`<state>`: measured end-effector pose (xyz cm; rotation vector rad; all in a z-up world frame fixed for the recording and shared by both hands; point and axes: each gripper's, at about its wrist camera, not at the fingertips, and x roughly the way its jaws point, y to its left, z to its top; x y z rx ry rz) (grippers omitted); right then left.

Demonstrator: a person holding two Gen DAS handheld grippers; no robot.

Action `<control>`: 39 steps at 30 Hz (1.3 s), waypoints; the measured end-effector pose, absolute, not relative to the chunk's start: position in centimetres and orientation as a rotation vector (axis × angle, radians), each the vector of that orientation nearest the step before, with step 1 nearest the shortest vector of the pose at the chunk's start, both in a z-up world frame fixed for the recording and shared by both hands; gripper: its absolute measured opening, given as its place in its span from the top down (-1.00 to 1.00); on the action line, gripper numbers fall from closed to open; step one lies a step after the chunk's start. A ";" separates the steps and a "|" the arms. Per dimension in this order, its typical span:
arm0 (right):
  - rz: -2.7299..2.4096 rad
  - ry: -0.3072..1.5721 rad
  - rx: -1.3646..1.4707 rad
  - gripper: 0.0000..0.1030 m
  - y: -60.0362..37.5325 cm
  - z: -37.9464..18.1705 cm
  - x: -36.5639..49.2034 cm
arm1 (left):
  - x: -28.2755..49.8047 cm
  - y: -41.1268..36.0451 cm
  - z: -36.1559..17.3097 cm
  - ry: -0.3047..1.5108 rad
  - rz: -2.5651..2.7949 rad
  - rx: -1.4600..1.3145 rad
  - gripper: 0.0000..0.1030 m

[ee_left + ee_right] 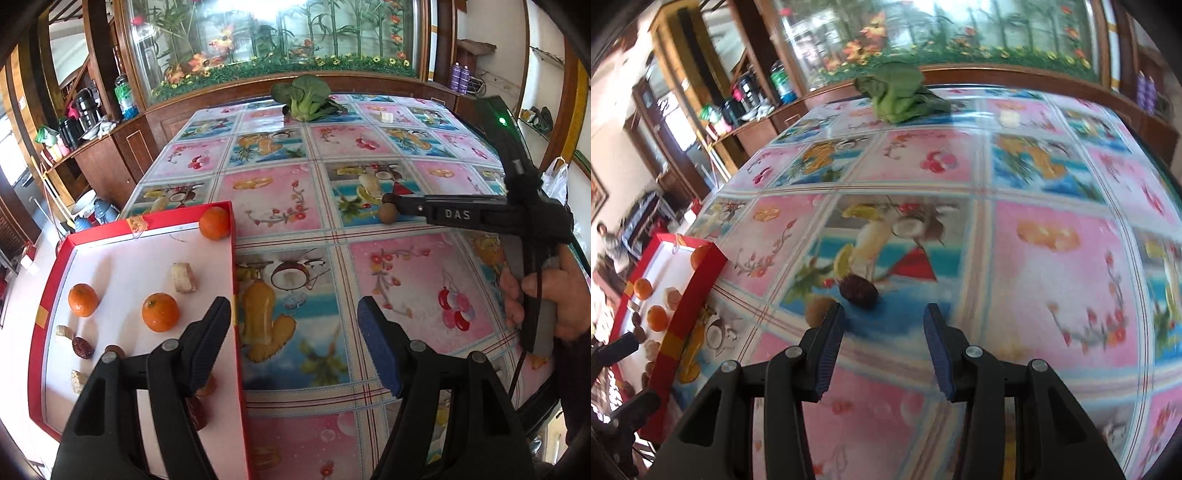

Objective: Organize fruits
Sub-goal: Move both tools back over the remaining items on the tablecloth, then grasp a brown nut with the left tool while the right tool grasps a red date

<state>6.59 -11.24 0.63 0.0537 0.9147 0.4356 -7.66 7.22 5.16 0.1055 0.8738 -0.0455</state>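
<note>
A red box with a white floor (122,273) lies at the table's left and holds three oranges (160,312), banana slices (183,277) and dark red dates (82,347). My left gripper (295,328) is open and empty, over the box's right wall. On the tablecloth a dark date (857,290) and a brown longan (817,311) lie side by side. My right gripper (883,326) is open just behind them, close to the date. In the left wrist view it (400,206) reaches the two fruits (388,214) from the right. The box also shows at the left of the right wrist view (701,280).
A bok choy (304,98) lies at the table's far edge, with a small white piece (386,117) to its right. A wooden cabinet with a glass display stands behind the table. Shelves with bottles and kettles (83,110) stand at the left.
</note>
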 end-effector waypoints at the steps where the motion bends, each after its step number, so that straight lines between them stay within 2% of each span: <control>1: 0.439 0.911 0.030 0.17 -10.6 0.7 6.7 | -7.5 7.3 5.2 0.876 -0.042 0.101 -0.39; 5: 0.446 0.895 -0.032 0.18 -8.9 0.6 7.3 | -7.3 7.5 5.3 0.875 -0.030 0.101 -0.39; 9: 0.405 0.878 -0.092 0.56 -8.6 0.6 7.4 | -6.9 7.4 5.4 0.873 -0.024 0.105 -0.39; 17: 0.410 0.923 0.096 0.56 -13.5 0.9 6.2 | -4.5 5.7 5.4 0.891 -0.072 0.084 -0.39; 28: 0.458 0.904 0.306 0.56 -18.5 1.3 3.9 | 3.2 0.0 2.9 0.954 -0.149 0.035 -0.39; 30: 0.462 0.893 0.309 0.56 -18.5 1.5 3.7 | 4.1 -0.9 2.4 0.962 -0.142 0.054 -0.18; 39: 0.484 0.882 0.328 0.56 -18.7 1.8 3.8 | 5.8 -1.8 1.0 0.994 -0.148 0.063 0.26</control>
